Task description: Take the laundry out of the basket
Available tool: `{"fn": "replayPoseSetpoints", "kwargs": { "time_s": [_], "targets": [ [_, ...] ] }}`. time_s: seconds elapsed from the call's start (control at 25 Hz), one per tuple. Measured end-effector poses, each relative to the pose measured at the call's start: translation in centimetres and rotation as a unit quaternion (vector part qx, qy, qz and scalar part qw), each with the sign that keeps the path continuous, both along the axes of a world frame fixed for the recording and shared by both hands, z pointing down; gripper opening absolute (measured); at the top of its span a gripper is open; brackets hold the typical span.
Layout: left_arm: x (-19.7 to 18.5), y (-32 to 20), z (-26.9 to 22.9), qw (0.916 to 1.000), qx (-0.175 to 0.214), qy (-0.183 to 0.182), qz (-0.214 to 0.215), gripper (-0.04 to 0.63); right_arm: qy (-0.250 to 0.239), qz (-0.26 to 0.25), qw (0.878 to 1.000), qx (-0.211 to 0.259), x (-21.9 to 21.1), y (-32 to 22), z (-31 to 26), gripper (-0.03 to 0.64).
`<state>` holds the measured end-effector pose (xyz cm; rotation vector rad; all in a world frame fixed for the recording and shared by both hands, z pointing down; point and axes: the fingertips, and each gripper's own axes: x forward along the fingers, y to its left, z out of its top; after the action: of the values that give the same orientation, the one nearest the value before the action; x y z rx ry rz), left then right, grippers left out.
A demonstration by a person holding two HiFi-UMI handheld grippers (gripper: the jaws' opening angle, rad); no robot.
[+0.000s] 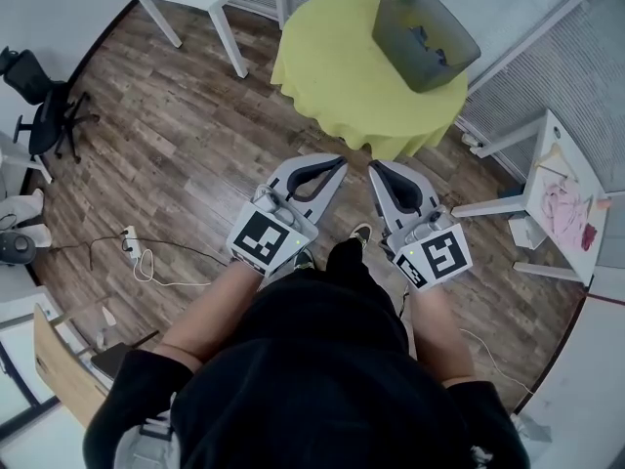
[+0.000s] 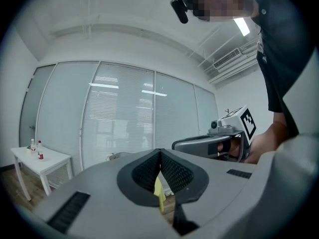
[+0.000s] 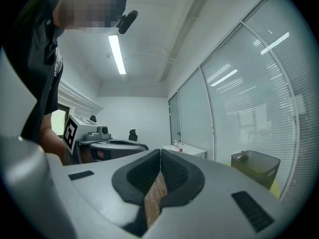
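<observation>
Fabric laundry (image 1: 426, 39) is lying limp in the basket (image 1: 395, 52); pinching any raised fold should work. The left gripper (image 1: 339, 162) and right gripper (image 1: 375, 168) are holding jaws together, empty.

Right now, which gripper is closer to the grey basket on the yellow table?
Right. The right gripper is just short of the table, with the basket ahead of it; the left gripper is beside it, farther left of the basket.

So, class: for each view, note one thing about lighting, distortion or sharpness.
Head view: evenly lit and sharp, the wooden floor bowing at the edges. Left gripper view: fisheye with dark corners, the window blinds curved. Right gripper view: same fisheye, the ceiling light blown out white.
</observation>
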<state>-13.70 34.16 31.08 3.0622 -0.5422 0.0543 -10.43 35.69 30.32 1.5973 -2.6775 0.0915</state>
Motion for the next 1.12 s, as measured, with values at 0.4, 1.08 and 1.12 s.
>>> {"fn": "replayPoseSetpoints", "kwargs": {
  "time_s": [0.4, 1.08, 1.12],
  "targets": [
    [7.2, -4.0, -0.7, 0.9997, 0.019, -0.013, -0.004, 0.011, -0.007, -0.026, 0.999, 0.018, 6.3, -4.1, -0.9, 0.023],
    [19.6, -9.1, -0.7, 0.999, 0.021, -0.029, -0.029, 0.011, -0.012, -0.031, 0.999, 0.007, 19.6, -9.8, 0.1, 0.023],
    [19.9, -9.3, -0.7, 0.999, 0.019, -0.027, -0.031, 0.011, -0.012, -0.032, 0.999, 0.006, 19.9, -10.0, 0.2, 0.023]
  ]
}}
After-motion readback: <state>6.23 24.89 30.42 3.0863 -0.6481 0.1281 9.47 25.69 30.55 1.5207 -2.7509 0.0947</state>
